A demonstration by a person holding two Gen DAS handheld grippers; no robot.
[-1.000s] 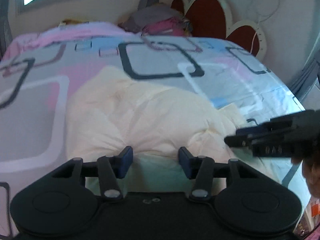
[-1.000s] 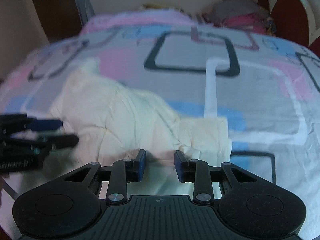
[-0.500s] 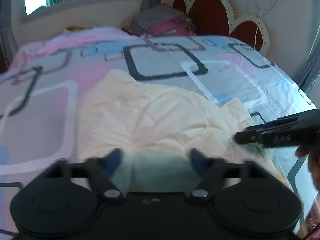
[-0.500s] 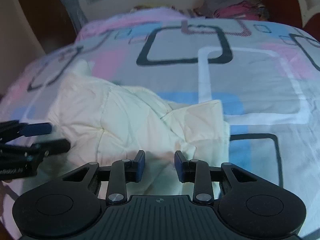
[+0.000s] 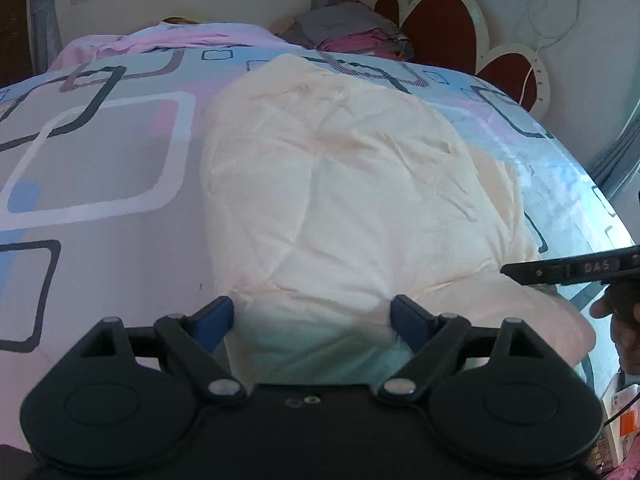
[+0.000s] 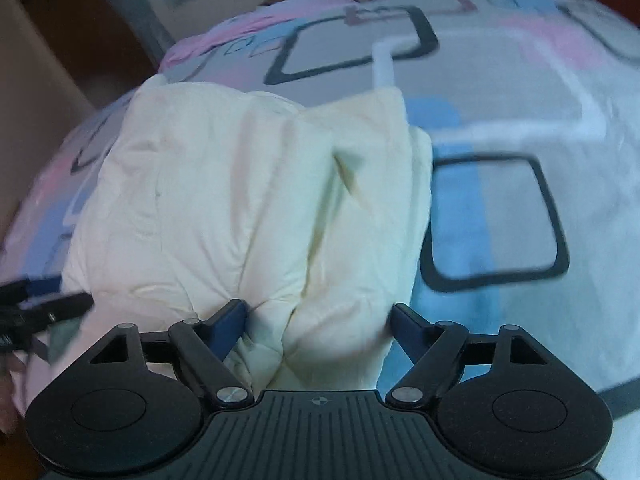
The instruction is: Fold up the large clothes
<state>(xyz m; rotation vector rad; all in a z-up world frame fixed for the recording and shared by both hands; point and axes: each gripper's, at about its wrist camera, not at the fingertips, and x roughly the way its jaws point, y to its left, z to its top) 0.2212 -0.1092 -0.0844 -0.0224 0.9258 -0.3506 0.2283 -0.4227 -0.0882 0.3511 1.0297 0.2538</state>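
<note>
Spread across a patterned bedsheet (image 5: 100, 184), the cream garment (image 5: 340, 200) was seen with its long axis running from 6 toward 12 o'clock. Its near edge bulged between the opening jaws of the left gripper (image 5: 312, 316) and right gripper (image 6: 318, 314); neither was clamped, and both were judged equally near.
</note>
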